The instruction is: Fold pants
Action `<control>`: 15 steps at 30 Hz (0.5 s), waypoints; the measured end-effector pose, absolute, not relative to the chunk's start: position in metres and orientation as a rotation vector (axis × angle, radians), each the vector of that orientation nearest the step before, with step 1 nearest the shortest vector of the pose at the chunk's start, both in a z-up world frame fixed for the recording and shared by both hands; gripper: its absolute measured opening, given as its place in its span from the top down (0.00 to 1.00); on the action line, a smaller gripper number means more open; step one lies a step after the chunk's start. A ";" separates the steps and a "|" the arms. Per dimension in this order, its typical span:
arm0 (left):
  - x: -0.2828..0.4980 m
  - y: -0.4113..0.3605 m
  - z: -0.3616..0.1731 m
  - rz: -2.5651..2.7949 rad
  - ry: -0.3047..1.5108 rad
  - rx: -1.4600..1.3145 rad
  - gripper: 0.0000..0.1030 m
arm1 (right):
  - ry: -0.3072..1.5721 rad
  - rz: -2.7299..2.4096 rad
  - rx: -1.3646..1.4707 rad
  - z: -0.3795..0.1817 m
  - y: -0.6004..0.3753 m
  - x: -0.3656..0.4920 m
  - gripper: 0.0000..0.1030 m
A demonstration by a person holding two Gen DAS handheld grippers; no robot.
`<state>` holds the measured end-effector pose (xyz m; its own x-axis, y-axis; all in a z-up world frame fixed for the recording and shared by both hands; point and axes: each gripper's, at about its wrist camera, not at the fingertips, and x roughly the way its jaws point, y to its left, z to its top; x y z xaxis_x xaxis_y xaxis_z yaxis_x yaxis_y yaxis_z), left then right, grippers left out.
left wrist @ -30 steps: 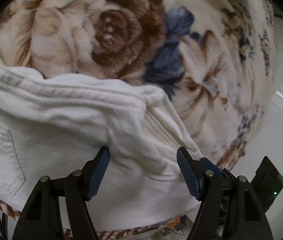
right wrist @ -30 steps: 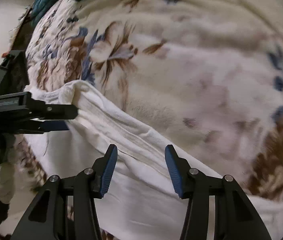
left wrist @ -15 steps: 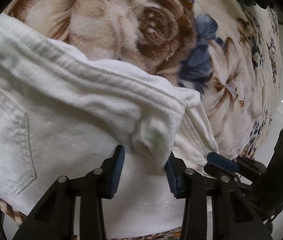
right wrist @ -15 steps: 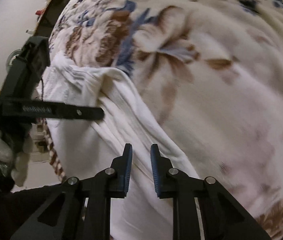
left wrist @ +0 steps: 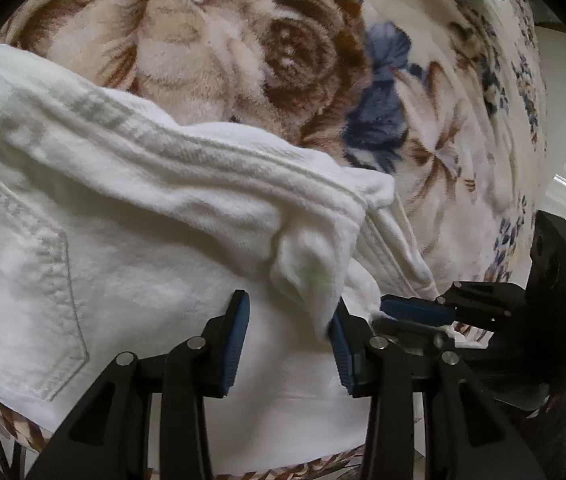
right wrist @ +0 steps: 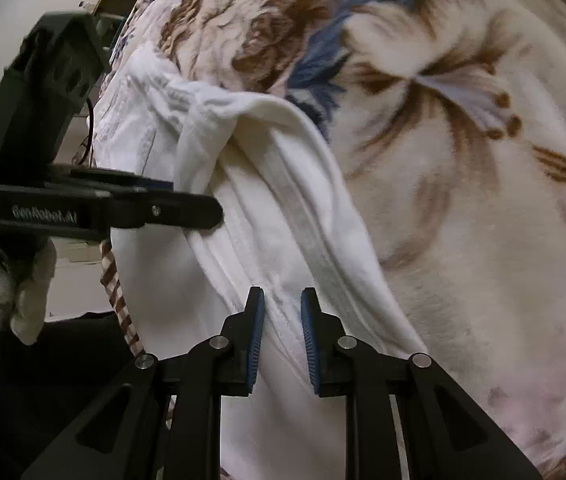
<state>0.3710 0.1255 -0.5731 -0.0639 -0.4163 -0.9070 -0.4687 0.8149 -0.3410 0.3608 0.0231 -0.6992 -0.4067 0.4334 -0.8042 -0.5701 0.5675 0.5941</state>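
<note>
Both grippers pinched the white pants [left wrist: 131,240] on the floral blanket [right wrist: 463,160]: left gripper [left wrist: 287,340] bunching the waistband corner, right gripper [right wrist: 282,332] apparently clamping a seam. Lifting evenly would keep edges aligned.

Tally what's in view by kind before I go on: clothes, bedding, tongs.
Pants: 1, white
Blanket: 1, floral
Tongs: 2, left tongs and right tongs, each pinching the pants' fabric
Total: 4
</note>
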 end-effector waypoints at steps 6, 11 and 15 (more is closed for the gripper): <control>0.377 0.134 -0.568 0.041 1.656 -0.760 0.65 | 1.701 0.924 0.147 -0.697 -0.009 0.376 0.96; 0.391 0.141 -0.569 0.052 1.625 -0.836 0.65 | 1.634 0.961 0.076 -0.666 -0.021 0.364 0.54; 0.398 0.140 -0.567 0.056 1.613 -0.834 0.65 | 1.632 0.976 -0.134 -0.667 -0.009 0.344 0.41</control>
<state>0.3978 0.1402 -0.5674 0.0187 -0.4770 -0.8787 -0.5366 0.7367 -0.4114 0.3445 -0.0093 -0.6673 -0.3228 0.4037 -0.8561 -0.5635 0.6448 0.5165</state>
